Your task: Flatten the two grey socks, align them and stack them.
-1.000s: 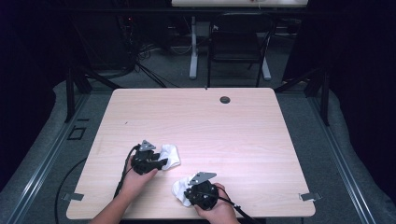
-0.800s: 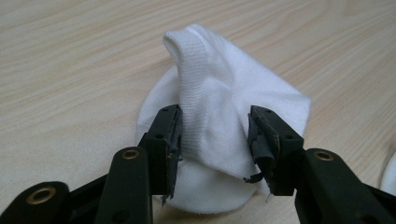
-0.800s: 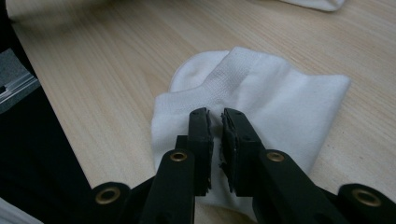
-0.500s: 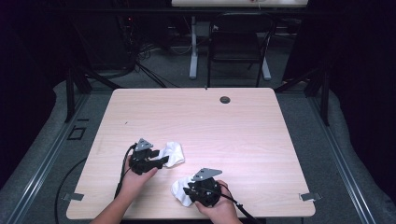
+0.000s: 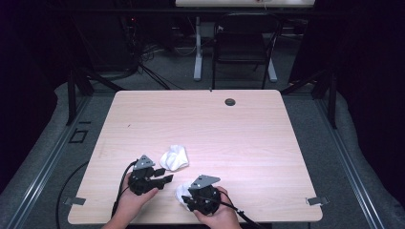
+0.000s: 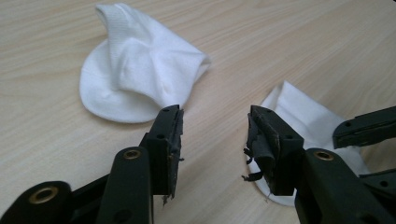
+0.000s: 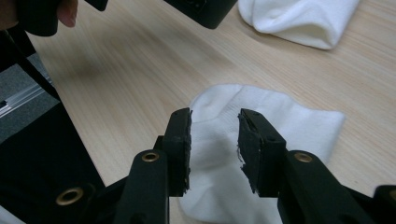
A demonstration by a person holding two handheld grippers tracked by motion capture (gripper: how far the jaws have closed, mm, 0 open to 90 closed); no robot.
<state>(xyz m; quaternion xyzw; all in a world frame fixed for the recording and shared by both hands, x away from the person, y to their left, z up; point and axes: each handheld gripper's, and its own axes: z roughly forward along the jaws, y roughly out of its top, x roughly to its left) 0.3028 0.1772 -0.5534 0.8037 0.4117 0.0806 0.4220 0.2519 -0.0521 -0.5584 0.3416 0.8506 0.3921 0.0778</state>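
A: Near the table's (image 5: 248, 129) front edge, both pairs of tongs sit low over the wood. How do the right tongs (image 7: 214, 122) stand?

B: Their jaws are apart and have just been opening. A flat white sock (image 7: 261, 140) lies on the table under and between them, but the pads do not press on it.

A: And the left tongs (image 6: 214, 128)?

B: Wide too, though the jaws have just been closing a little. Nothing is between them; bare wood shows in the gap. A frayed bit of padding hangs from one pad.

A: Where are they from above?

B: In the high view the left tongs (image 5: 165, 180) are close to the front left corner, pointing across toward the right side, with a cable trailing off the front edge. The right tongs (image 5: 184, 198) are just beside them, nearer the front edge, held by a hand (image 5: 217, 217) coming in from the bottom.

A: And the socks?

B: The flat one (image 5: 181, 193) peeks out at the right tongs, near the front edge. A second, bunched sock (image 5: 174, 157) lies just behind the left tongs, a little farther in from the front edge. In the left gripper view that bunched sock (image 6: 140, 60) is rumpled, with a fold standing up, apart from the flat sock (image 6: 308, 116).

A: Anything else on the table?

B: A dark round grommet (image 5: 230, 101) near the back edge.
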